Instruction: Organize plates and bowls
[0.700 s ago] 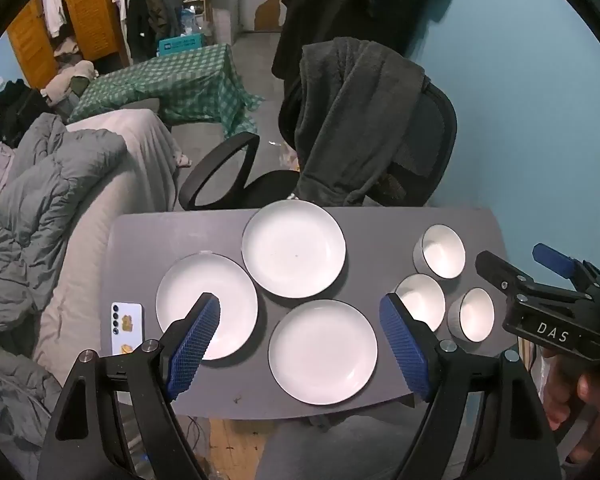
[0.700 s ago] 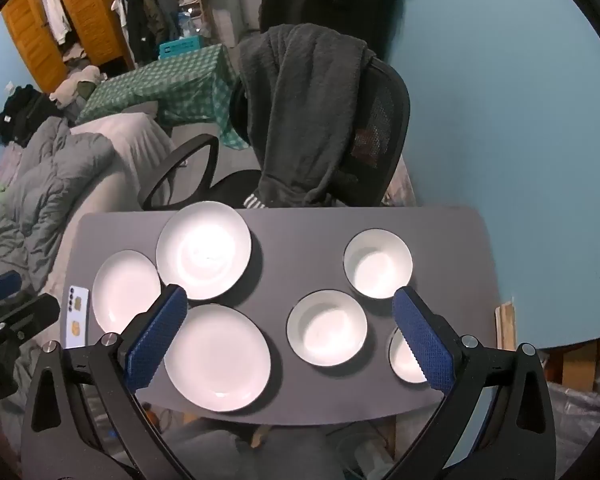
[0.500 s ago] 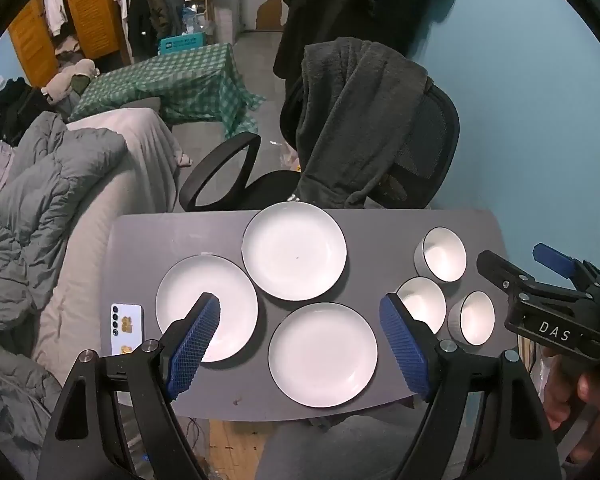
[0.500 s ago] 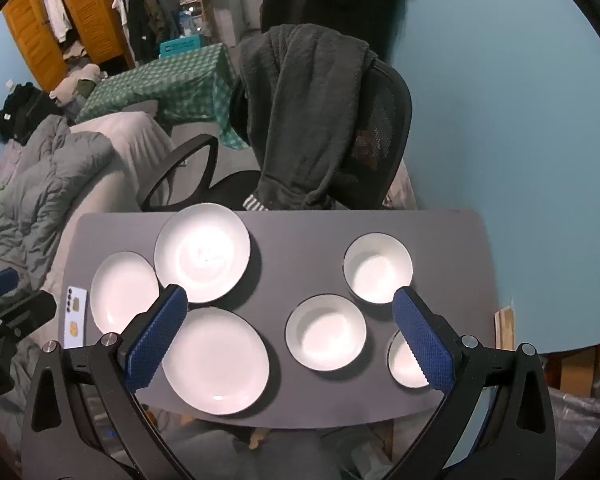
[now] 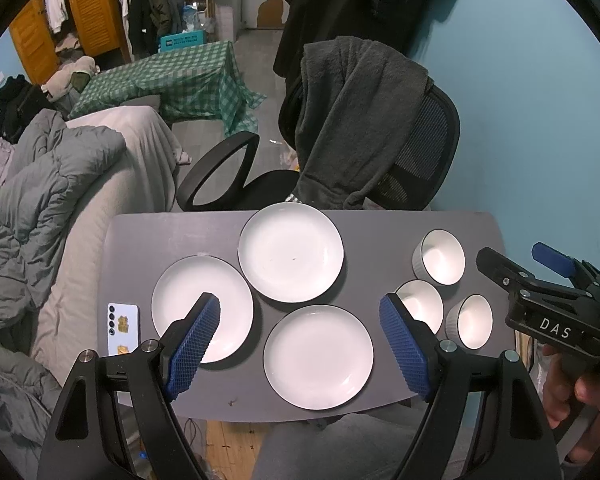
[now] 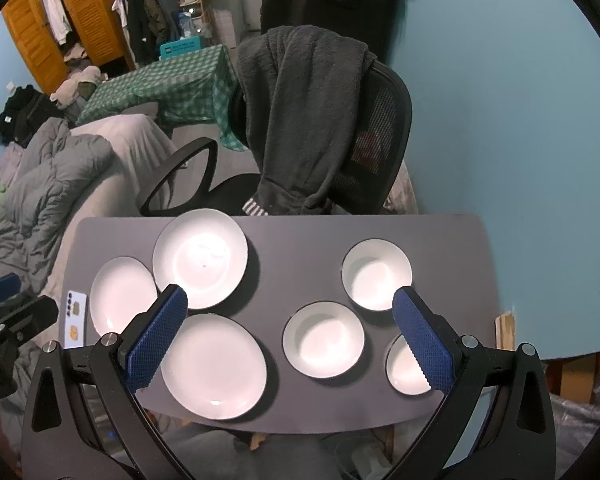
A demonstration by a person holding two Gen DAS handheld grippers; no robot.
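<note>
We judge that nothing is organized yet: three plates [image 5: 318, 356] lie separate at 9 o'clock on the table [image 5: 380, 228] and three bowls [image 6: 323, 339] at 3 o'clock, while our left gripper [image 5: 300, 344] and right gripper [image 6: 290, 338] hover spread wide and empty.

Right gripper [image 6: 290, 338] view slid slightly, apparently toward bowls; plates, bowls unmoved.

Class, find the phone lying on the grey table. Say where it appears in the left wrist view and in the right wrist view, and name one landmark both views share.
Left wrist view: the phone lies lower left, at the table's left edge, left of the nearest plate.
Right wrist view: the phone lies far left, at the same edge.
Shared landmark: the office chair draped with a dark garment, behind the table.
</note>
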